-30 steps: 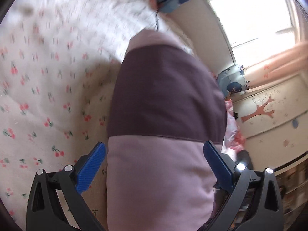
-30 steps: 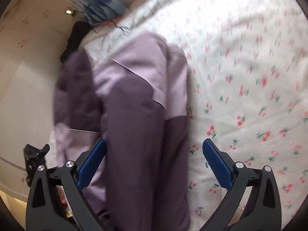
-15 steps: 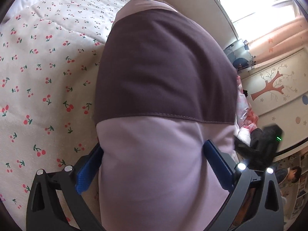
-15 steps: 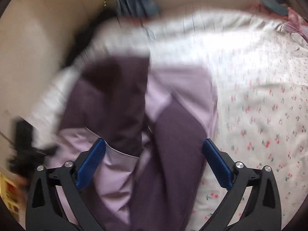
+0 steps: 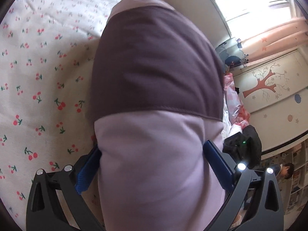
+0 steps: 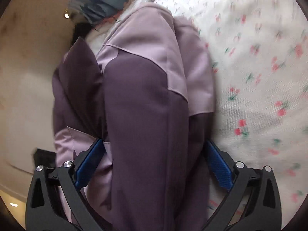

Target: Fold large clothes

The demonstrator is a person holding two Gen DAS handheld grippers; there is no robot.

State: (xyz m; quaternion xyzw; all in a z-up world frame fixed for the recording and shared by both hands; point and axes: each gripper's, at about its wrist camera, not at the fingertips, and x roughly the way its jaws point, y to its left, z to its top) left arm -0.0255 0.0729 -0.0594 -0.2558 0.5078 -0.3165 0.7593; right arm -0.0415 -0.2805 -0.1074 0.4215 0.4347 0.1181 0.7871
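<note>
A large two-tone garment, dark purple [image 5: 157,63] with lilac panels, lies folded in a long bundle on a white cherry-print bed sheet [image 5: 38,88]. My left gripper [image 5: 152,148] is open, and the lilac end of the garment fills the space between its blue fingers [image 5: 87,170]. In the right wrist view the same garment [image 6: 146,100] runs lengthwise away from the camera, a dark sleeve on top. My right gripper [image 6: 154,143] is open too, straddling the dark fabric, with one blue pad [image 6: 217,165] on each side. Whether the pads touch the cloth is unclear.
The bed sheet [image 6: 259,67] stretches to the right of the garment. A blue patterned pillow [image 6: 102,2] lies at the bed's head against a beige wall [image 6: 25,67]. A tree-decal wall [image 5: 269,84], a pink curtain [image 5: 273,38], a black device [image 5: 243,146] and a person [image 5: 286,171] are beyond the bed's edge.
Both grippers have moved closer over the garment, which now fills the gaps between the fingers. The right view swung away and came back along the bundle. The finger spread looks unchanged.
</note>
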